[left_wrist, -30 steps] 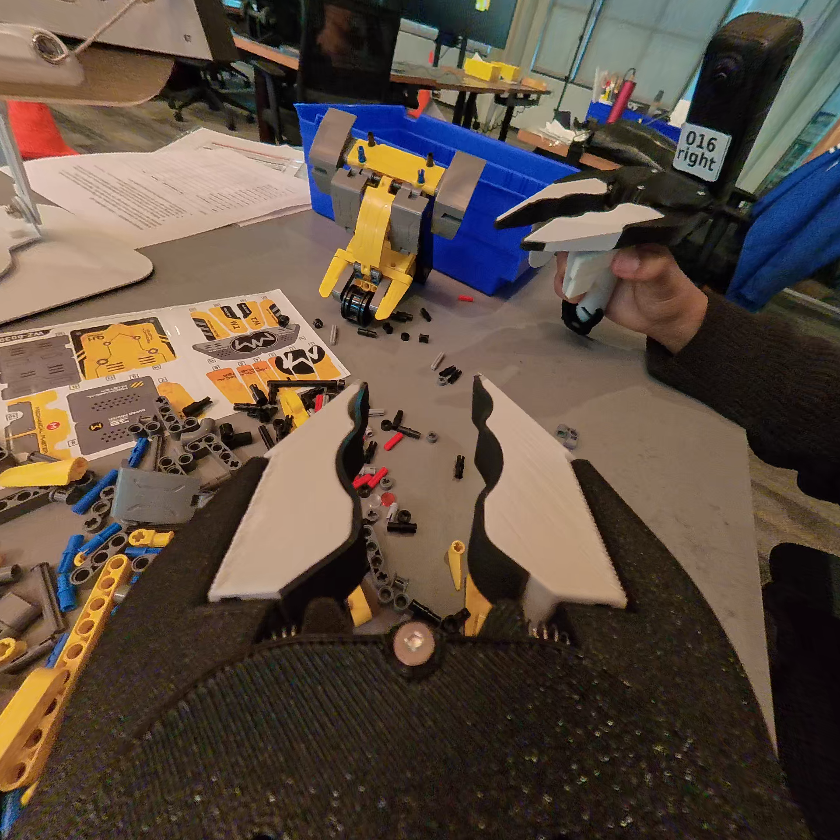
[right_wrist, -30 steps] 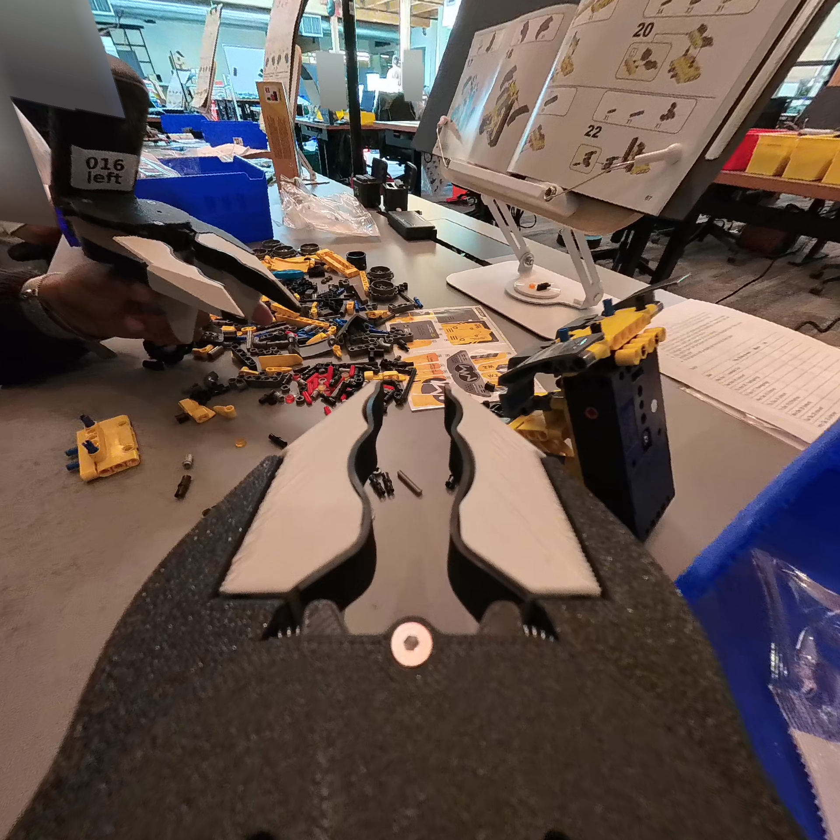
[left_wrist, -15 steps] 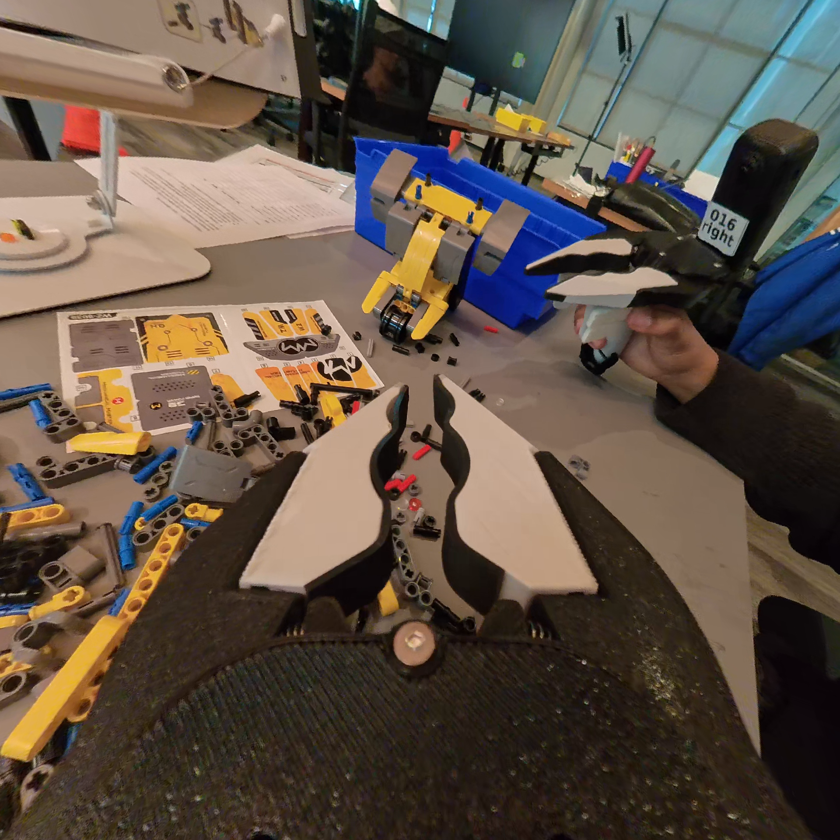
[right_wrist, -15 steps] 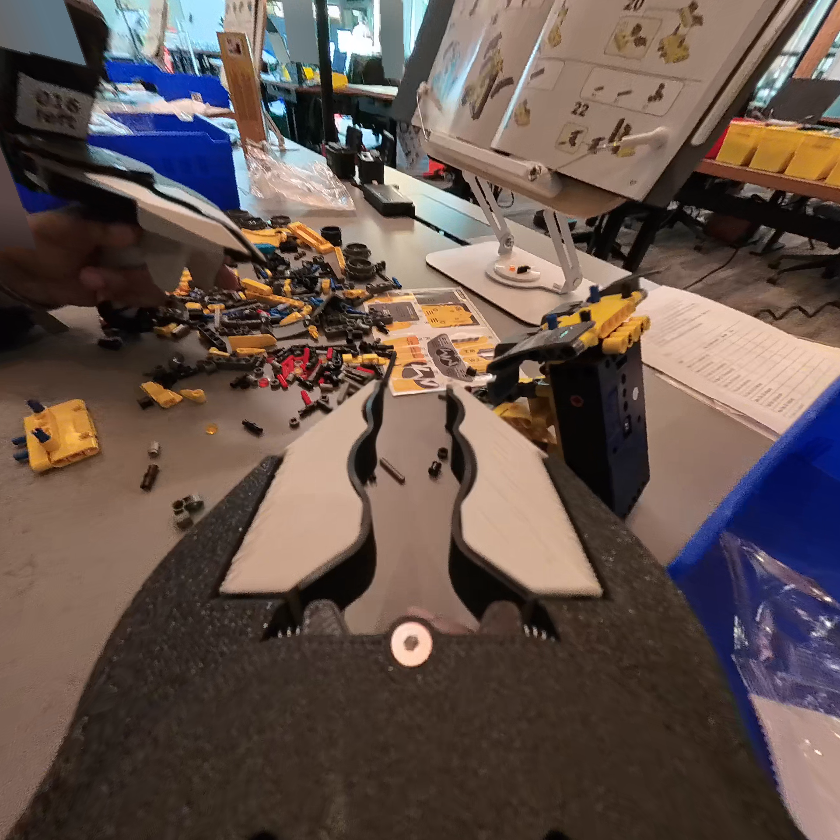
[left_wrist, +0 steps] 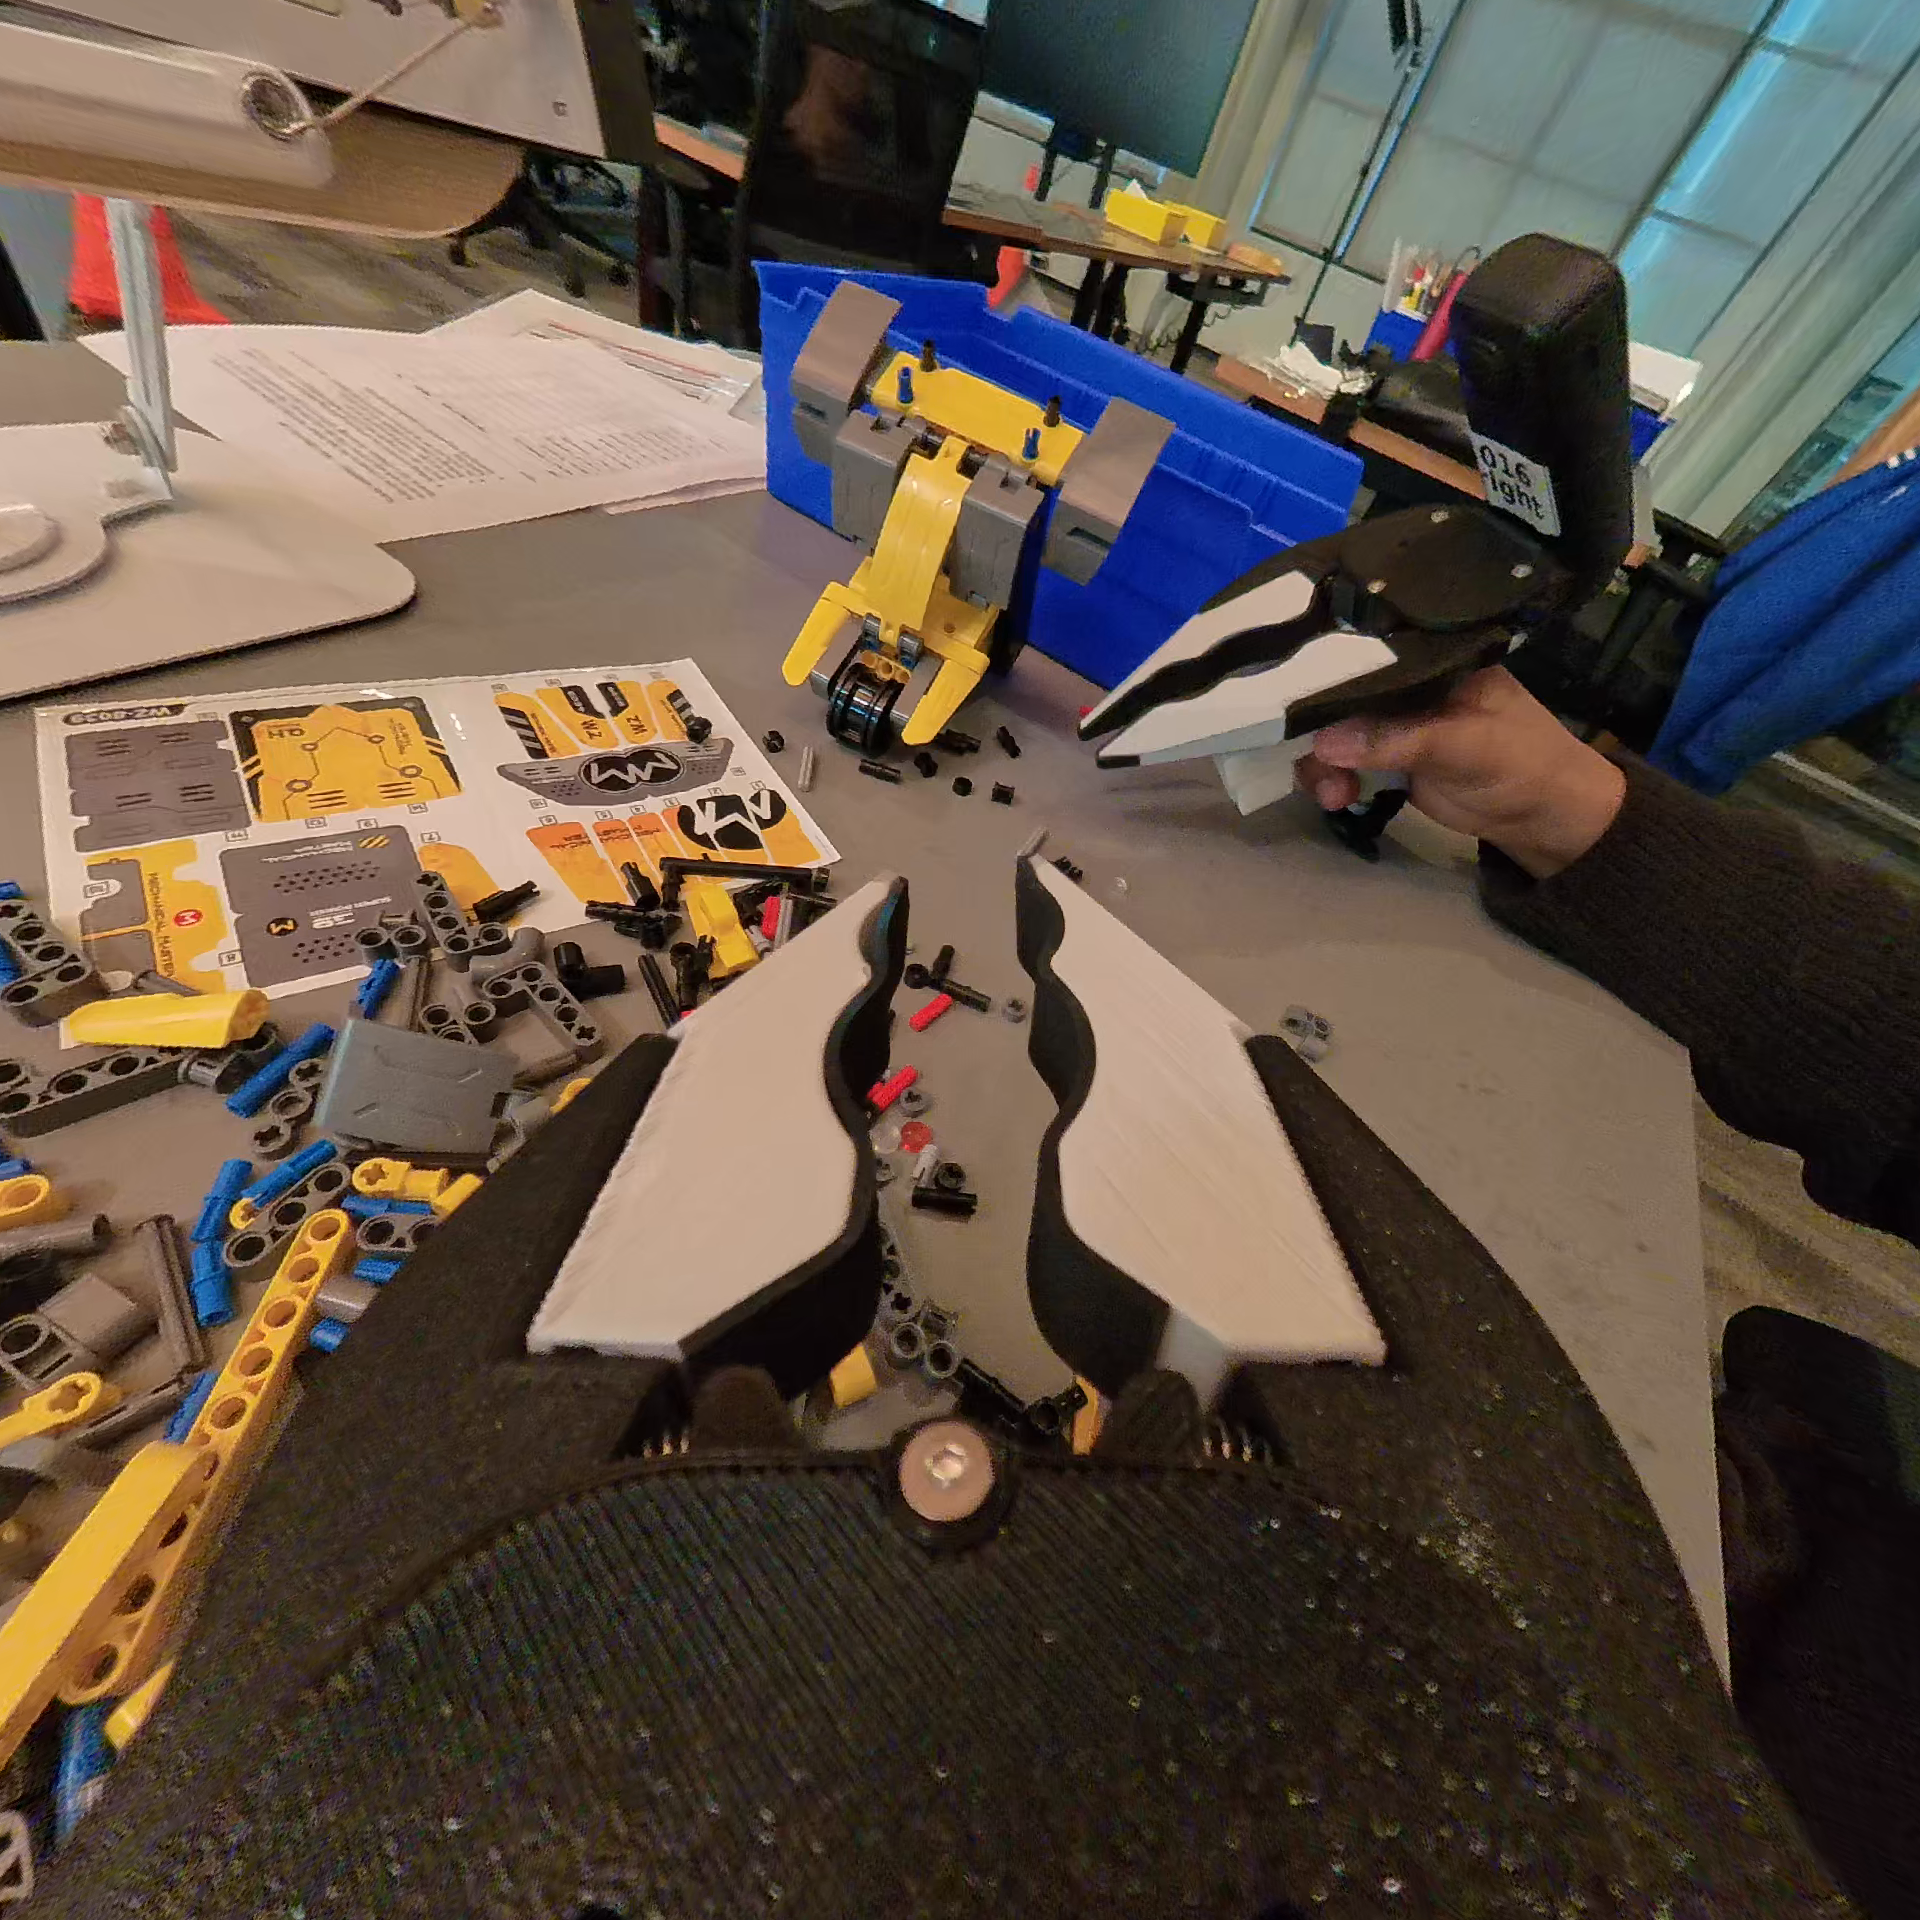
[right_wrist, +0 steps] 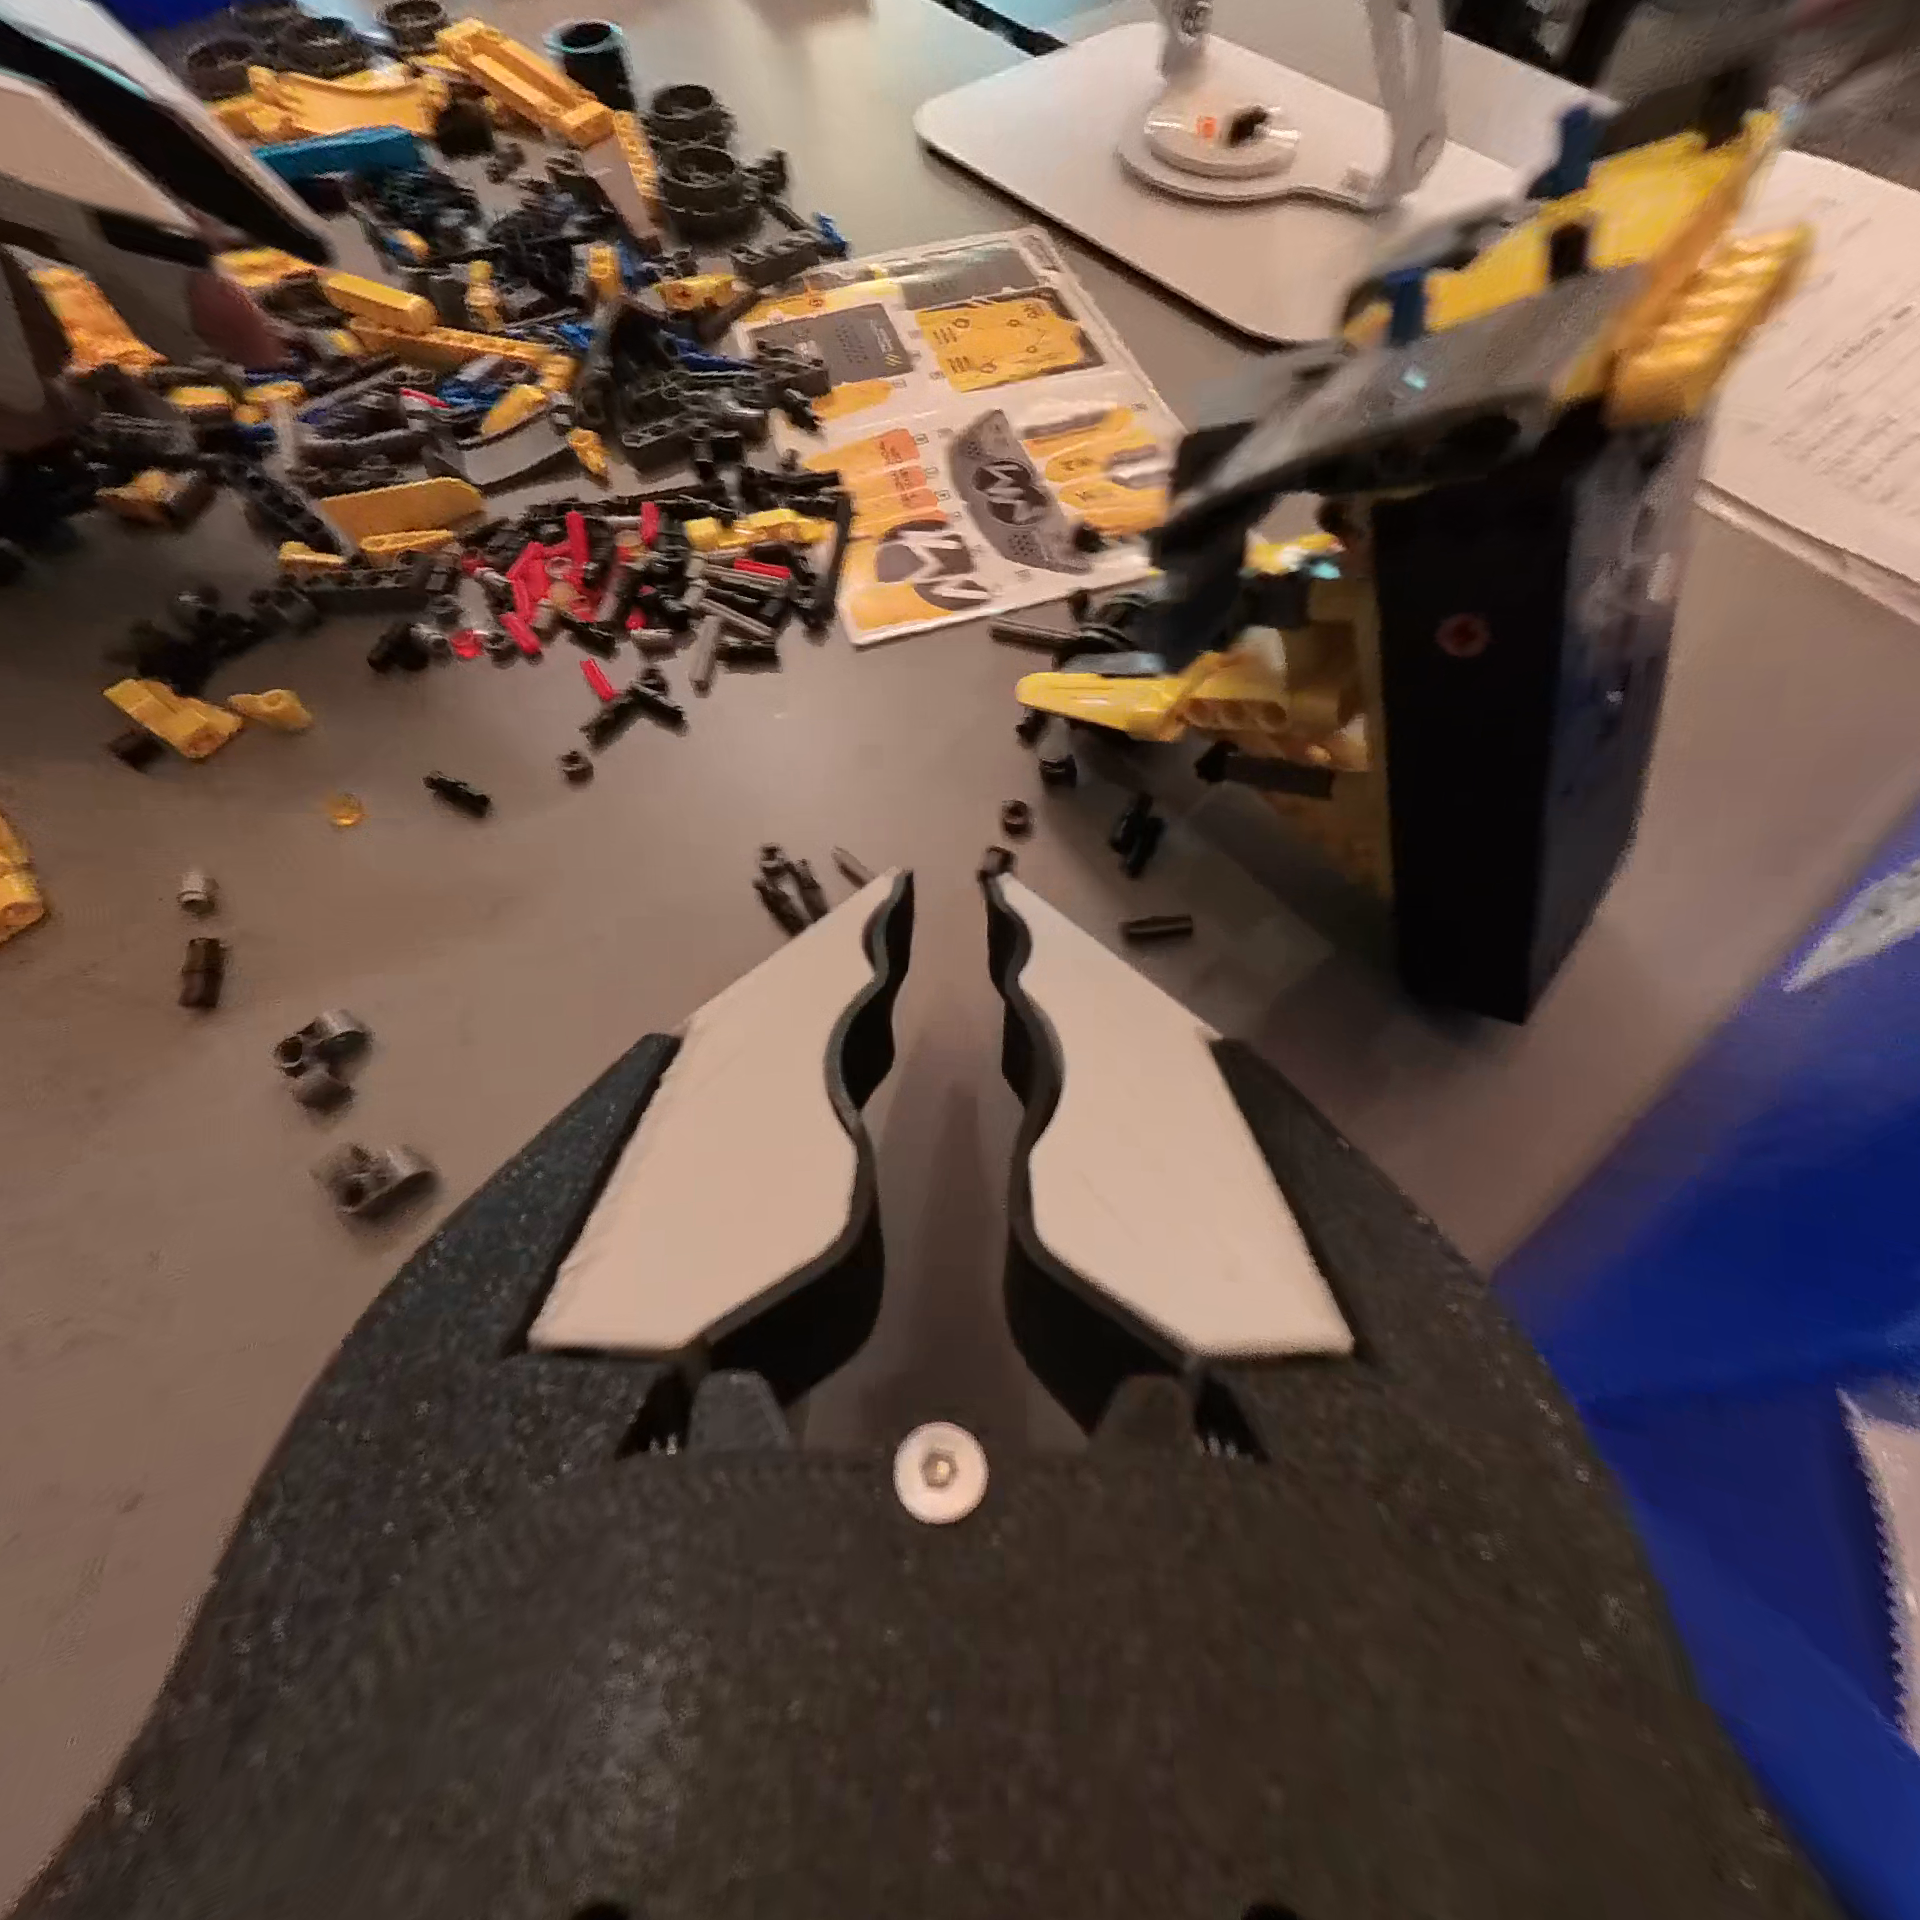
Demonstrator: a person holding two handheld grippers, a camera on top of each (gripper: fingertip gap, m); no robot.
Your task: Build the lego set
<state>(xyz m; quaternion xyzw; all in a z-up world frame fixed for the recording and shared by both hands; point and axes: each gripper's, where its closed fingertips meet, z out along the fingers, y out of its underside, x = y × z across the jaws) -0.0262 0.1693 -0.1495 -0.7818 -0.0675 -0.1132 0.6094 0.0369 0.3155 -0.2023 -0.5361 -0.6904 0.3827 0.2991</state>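
The partly built yellow and grey model (left_wrist: 935, 540) leans against a blue bin; it also shows in the right wrist view (right_wrist: 1455, 623), blurred. Loose pieces (left_wrist: 416, 1039) lie spread on the grey table, left of my left gripper (left_wrist: 961, 878). It is open and empty, hovering over small red and black pins (left_wrist: 925, 1132). My right gripper (right_wrist: 948, 881) is empty, its jaws a narrow gap apart, pointing down at the table close to small black pins (right_wrist: 788, 883). It also shows in the left wrist view (left_wrist: 1096, 743), right of the model.
A blue bin (left_wrist: 1195, 520) stands behind the model and at my right (right_wrist: 1714, 1351). A sticker sheet (left_wrist: 416, 800) lies by the pieces. The white base of the instruction stand (left_wrist: 156, 582) and printed papers (left_wrist: 468, 416) lie at the back left. Spacing between my two grippers at the tips: around 15 cm.
My right gripper has tipped down and dropped toward the table by the black pins, its jaws narrowing. My left gripper's jaws narrowed, then widened a little.
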